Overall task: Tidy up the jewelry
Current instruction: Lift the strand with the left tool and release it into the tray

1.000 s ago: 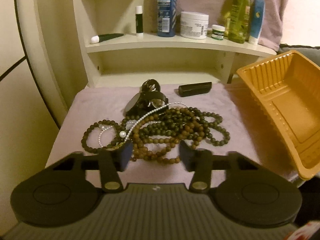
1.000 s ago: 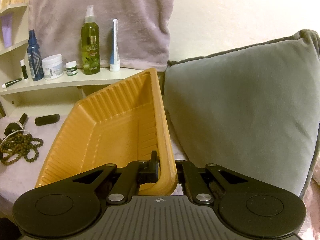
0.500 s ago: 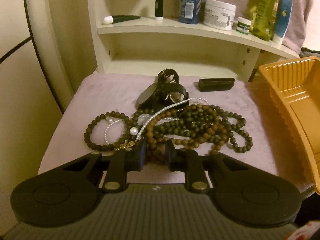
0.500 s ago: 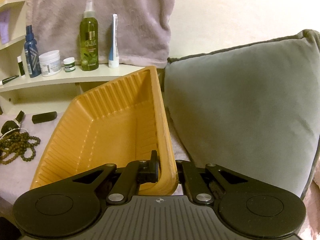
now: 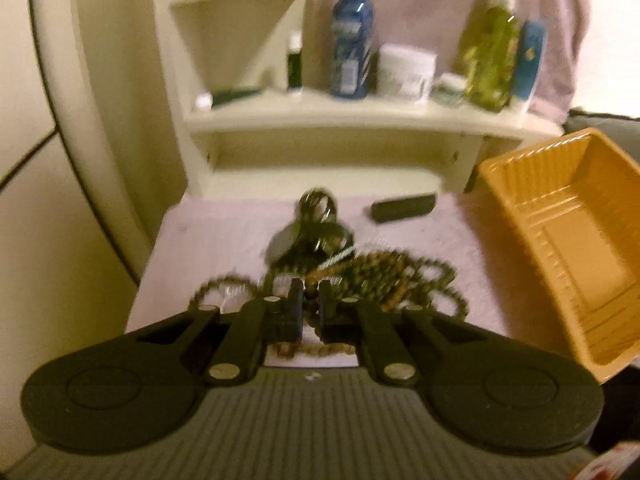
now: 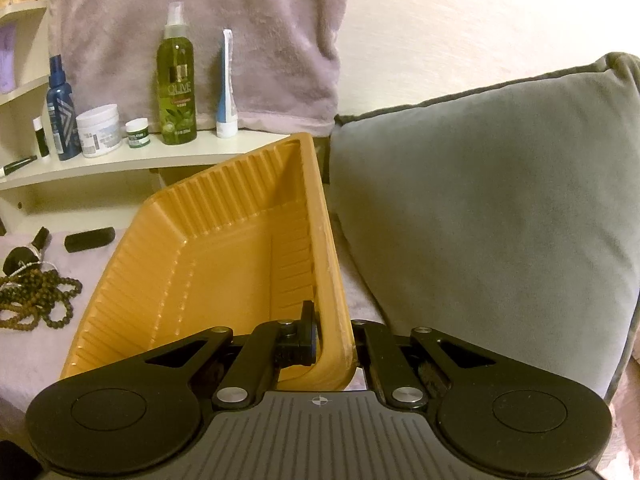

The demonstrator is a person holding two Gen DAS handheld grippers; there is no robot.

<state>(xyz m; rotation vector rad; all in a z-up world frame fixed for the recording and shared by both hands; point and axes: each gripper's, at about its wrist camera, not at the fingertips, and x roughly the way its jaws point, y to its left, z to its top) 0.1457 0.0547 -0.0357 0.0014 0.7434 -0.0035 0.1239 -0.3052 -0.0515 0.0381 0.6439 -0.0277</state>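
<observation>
A tangle of brown and dark green bead necklaces (image 5: 376,280) with a pearl strand lies on the pale pink cloth (image 5: 224,232); it also shows in the right wrist view (image 6: 36,292). My left gripper (image 5: 310,312) is shut on a brown bead strand (image 5: 310,320), which hangs between the jaws, lifted a little. My right gripper (image 6: 332,332) is shut on the near right rim of the orange plastic tray (image 6: 224,264), which sits tilted and holds nothing. The tray (image 5: 568,232) lies to the right of the beads.
A black watch or compact (image 5: 312,232) and a dark oblong case (image 5: 402,208) lie behind the beads. A cream shelf (image 5: 360,112) holds bottles and jars. A grey cushion (image 6: 500,208) stands right of the tray. A pink towel (image 6: 200,40) hangs behind.
My left gripper closed on the brown bead strand and has pulled back and up, blurring the view. My right gripper still holds the tray rim, barely moved.
</observation>
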